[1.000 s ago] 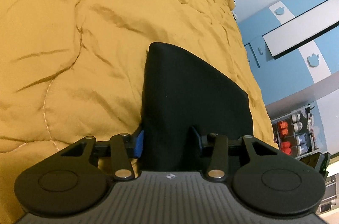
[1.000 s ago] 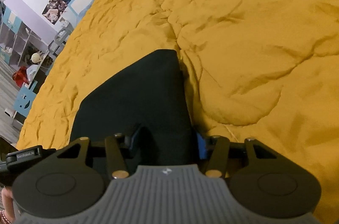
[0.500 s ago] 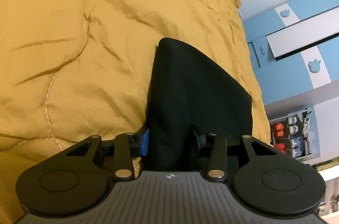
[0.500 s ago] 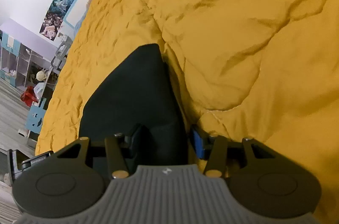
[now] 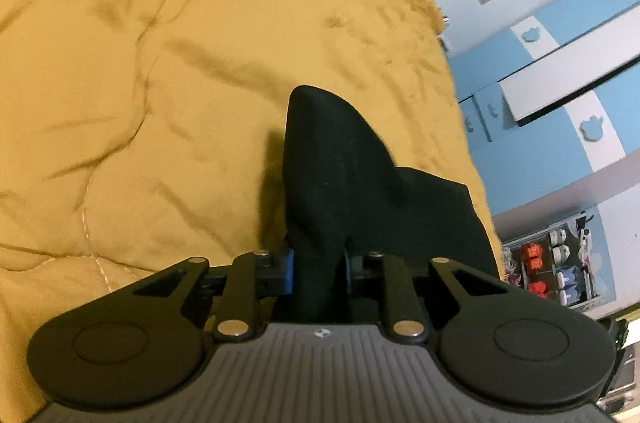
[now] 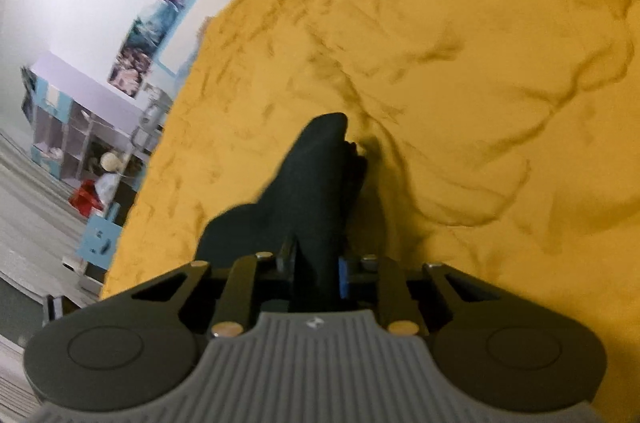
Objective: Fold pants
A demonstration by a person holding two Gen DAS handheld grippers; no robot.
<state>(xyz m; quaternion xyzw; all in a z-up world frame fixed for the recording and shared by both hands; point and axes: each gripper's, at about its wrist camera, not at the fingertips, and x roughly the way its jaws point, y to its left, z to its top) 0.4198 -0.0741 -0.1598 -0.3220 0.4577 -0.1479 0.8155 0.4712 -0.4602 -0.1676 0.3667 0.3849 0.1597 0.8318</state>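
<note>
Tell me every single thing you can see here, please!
pants: one, black, bunched between both grippers, partly raised off the bed
bedspread: one, mustard yellow, wrinkled, covering the bed
wardrobe: one, blue and white, beside the bed
posters: several, bluish, on the white wall
cubby shelf: one, pale purple and blue, by the floor
left gripper: one, black, jaws just closed on the pants
right gripper: one, black, jaws just closed on the pants

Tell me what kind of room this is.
Most likely a child's bedroom: a bed under a rumpled mustard quilt, blue and white cupboards with animal-shaped cutouts, posters on the wall, and open cubby shelves holding toys.
</note>
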